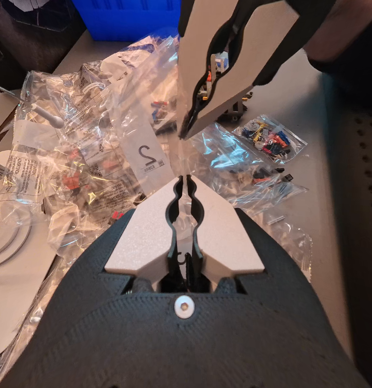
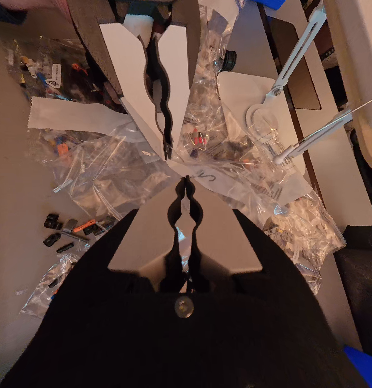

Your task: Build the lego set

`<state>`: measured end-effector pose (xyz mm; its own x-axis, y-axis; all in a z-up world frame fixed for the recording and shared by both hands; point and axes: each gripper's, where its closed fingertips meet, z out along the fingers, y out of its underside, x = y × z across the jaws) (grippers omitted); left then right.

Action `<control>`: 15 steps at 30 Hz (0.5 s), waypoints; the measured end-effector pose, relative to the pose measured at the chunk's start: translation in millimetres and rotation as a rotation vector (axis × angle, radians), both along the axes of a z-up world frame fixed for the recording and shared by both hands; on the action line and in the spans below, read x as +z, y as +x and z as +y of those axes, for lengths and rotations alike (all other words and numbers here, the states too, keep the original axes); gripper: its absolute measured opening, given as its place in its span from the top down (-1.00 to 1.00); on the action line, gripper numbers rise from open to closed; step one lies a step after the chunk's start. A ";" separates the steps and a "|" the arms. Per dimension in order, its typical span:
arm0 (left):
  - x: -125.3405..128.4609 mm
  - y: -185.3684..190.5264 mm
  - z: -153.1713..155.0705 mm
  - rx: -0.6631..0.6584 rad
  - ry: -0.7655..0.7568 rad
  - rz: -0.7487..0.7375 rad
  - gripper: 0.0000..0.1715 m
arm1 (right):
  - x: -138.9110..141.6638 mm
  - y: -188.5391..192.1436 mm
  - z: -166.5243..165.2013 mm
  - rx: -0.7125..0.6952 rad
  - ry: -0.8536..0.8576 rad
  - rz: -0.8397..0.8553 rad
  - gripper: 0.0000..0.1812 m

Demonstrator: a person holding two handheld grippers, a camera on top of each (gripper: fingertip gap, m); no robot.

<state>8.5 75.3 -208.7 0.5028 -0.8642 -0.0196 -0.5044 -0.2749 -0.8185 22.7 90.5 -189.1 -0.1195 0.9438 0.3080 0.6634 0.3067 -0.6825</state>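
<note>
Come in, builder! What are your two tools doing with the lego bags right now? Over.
Left tool and right tool both shut, pinching one clear plastic bag. Bag not open yet. Other bags crowd the table.

Blue plastic bin [image 1: 126, 19] at 12 o'clock in left wrist view, dark box [image 1: 29, 31] beside it at 11. Pale round base [image 1: 6, 237] at 9 o'clock, partly under clutter. Perforated table surface [image 1: 365, 168] at 3 o'clock. In right wrist view: white slotted bracket arms [image 2: 296, 54] at 1–2 o'clock, bolted to a rounded white plate [image 2: 262, 113]. Black round knob [image 2: 230, 59] at 1 o'clock. Blue corner [image 2: 361, 365] at 5 o'clock, identity unclear.
</note>
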 end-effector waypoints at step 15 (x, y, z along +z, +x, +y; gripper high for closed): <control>-0.2 0.1 -0.1 -0.005 -0.007 -0.017 1.00 | -4.8 -5.7 2.0 -0.006 0.006 0.005 0.64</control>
